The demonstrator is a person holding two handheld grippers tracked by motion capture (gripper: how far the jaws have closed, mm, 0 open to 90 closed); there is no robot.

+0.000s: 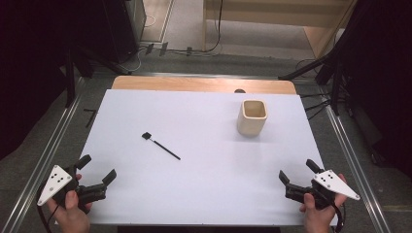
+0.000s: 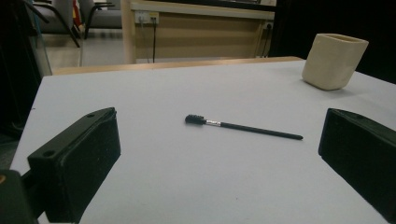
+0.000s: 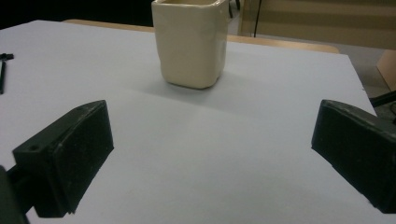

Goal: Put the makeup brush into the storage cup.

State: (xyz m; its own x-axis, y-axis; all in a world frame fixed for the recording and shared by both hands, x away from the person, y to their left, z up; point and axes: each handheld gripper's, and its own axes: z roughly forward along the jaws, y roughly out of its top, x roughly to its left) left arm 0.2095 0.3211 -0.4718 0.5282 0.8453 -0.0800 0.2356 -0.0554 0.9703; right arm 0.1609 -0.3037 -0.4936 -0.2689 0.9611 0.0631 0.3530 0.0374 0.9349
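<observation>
Left gripper (image 1: 99, 169) and right gripper (image 1: 297, 171) rest at the table's near corners, jaws spread wide and empty, likely poised to start. Between them, nearer the left, lies a thin black brush (image 1: 161, 145); a cream cup (image 1: 253, 118) stands upright far right

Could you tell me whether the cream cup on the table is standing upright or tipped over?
Upright: the cup stands on its base on the white table, its square mouth facing up, apart from the brush.

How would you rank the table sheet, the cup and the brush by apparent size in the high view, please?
1. Sheet, by far the largest.
2. Cup.
3. Brush: about as long as the cup is tall, but far thinner.
</observation>
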